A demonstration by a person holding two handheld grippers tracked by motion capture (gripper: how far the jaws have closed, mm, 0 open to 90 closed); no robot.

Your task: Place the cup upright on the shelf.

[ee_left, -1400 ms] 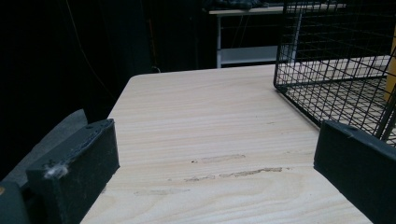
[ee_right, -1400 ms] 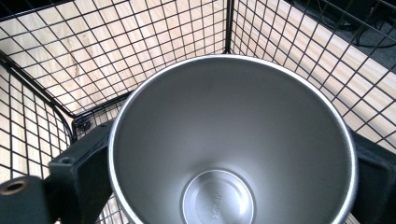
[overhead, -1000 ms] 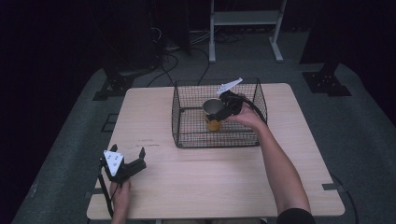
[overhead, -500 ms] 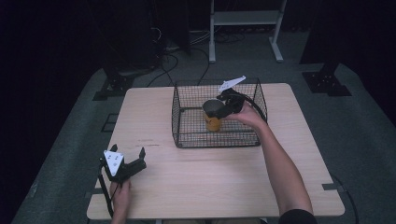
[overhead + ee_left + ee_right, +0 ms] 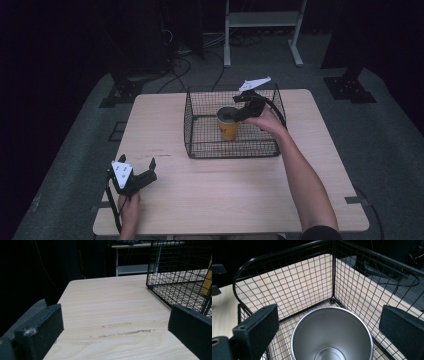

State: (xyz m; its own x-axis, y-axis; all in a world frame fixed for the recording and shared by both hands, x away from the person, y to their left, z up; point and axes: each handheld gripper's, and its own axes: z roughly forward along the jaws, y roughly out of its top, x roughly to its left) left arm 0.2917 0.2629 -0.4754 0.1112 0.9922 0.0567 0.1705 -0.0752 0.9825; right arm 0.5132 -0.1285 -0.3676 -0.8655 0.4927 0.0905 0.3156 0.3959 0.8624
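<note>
In the high view I see my right gripper [image 5: 239, 111] at centre frame, above the rim of the yellow cup [image 5: 228, 126], which stands upright inside the black wire basket [image 5: 200, 145]. In the right gripper view its jaws stand wide apart, empty, with the cup's steel inside [image 5: 332, 335] below them. My left gripper [image 5: 142, 176] rests at lower left on the wooden table [image 5: 225, 195], jaws spread and holding nothing.

A light wooden table [image 5: 215, 200] bears a wire basket [image 5: 200, 145]
</note>
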